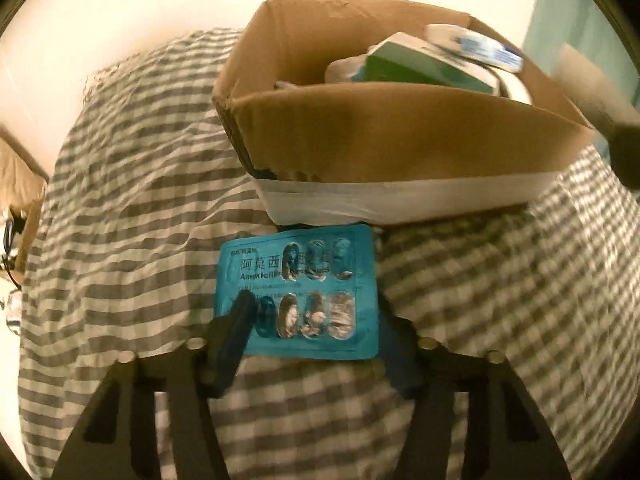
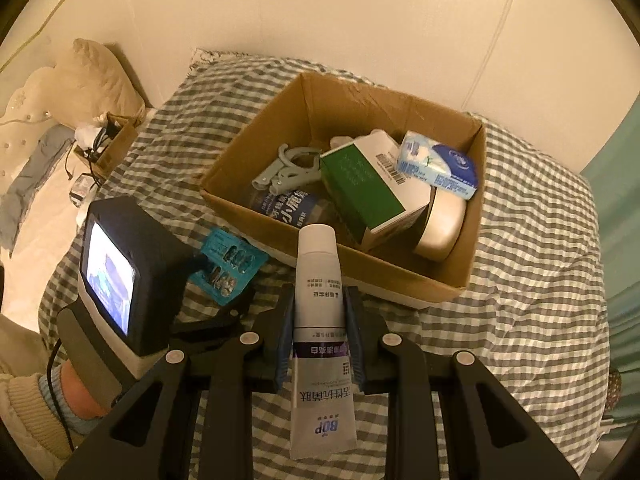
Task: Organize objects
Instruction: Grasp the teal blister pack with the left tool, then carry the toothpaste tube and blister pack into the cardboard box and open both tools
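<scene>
Grey-and-white checked bedding (image 2: pixel 532 264) covers the bed, against a plain cream wall, and an open cardboard box (image 2: pixel 256 152) sits on it as the thing everything else gathers round. Far to the left of the box, by the headboard, lie a beige pillow (image 2: pixel 100 76) and a smaller carton (image 2: pixel 116 148) with cables spilling from it. Nearer, just off the box's left front corner, a teal blister pack (image 1: pixel 304 292) of pills lies flat on the bedding, its far edge touching or almost touching the box's white base band. The left gripper (image 1: pixel 316 320) reaches down over this pack, a person's sleeve and wrist behind it; its left finger lies over the pack's left edge and the right finger sits at the right edge, with the pack between them, but I cannot tell whether the pads are actually pressing on it. In front of the box's near wall, the right gripper (image 2: pixel 320 316) is clenched on a white toothpaste tube (image 2: pixel 320 320), pinched across its middle, the cap end pointing toward the box and reaching over its front rim. Inside the box, from left to right, are a grey-blue clip (image 2: pixel 288 168), a blue-labelled packet (image 2: pixel 288 204) beneath it, a green-and-white carton (image 2: pixel 368 192) tilted on its side, a white rounded container (image 2: pixel 440 220), and a pale blue tissue pack (image 2: pixel 440 168) leaning at the right wall.
</scene>
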A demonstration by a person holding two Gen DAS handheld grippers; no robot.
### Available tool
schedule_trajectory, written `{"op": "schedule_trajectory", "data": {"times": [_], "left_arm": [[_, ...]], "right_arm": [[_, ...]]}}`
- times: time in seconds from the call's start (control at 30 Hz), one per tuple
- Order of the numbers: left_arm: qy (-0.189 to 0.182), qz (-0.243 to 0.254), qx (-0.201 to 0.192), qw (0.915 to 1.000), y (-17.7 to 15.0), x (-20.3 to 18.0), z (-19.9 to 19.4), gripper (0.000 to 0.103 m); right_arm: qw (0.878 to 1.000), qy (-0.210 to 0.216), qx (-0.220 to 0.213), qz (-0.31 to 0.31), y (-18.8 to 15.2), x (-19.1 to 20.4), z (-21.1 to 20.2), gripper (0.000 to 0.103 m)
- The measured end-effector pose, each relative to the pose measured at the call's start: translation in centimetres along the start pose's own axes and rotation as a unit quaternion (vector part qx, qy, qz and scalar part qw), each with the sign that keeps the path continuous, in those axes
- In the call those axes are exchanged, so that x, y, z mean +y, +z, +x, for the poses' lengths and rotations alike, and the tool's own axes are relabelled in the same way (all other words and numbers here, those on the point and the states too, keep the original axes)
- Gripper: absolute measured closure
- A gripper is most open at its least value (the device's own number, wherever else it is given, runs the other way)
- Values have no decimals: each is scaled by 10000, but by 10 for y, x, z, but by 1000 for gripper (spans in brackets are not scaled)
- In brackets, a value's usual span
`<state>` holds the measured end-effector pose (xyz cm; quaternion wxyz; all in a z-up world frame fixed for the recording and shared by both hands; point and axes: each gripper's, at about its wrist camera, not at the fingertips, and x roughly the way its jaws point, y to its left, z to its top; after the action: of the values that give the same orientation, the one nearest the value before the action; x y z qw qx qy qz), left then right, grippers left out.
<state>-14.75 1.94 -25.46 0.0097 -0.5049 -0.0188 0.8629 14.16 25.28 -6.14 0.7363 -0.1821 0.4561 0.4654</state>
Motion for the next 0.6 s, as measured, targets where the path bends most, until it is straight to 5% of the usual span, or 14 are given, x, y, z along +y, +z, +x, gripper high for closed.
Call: {"op": "schedule_trajectory", "data": {"times": [0.27,0.4,0.6], "left_arm": [[166,61,-195,9997,-7,8,-39,87],[477,-23,-320,9983,-9,26,-65,93],[305,-515,-413,9974,-1,56,-94,96]], "right_arm": [[9993,-86,-352,-18,-8,16,-34,79],[9988,-60,-491,38,-12,21,-47,79],[9971,-8,-756,91,-11,24,-68,79]]}}
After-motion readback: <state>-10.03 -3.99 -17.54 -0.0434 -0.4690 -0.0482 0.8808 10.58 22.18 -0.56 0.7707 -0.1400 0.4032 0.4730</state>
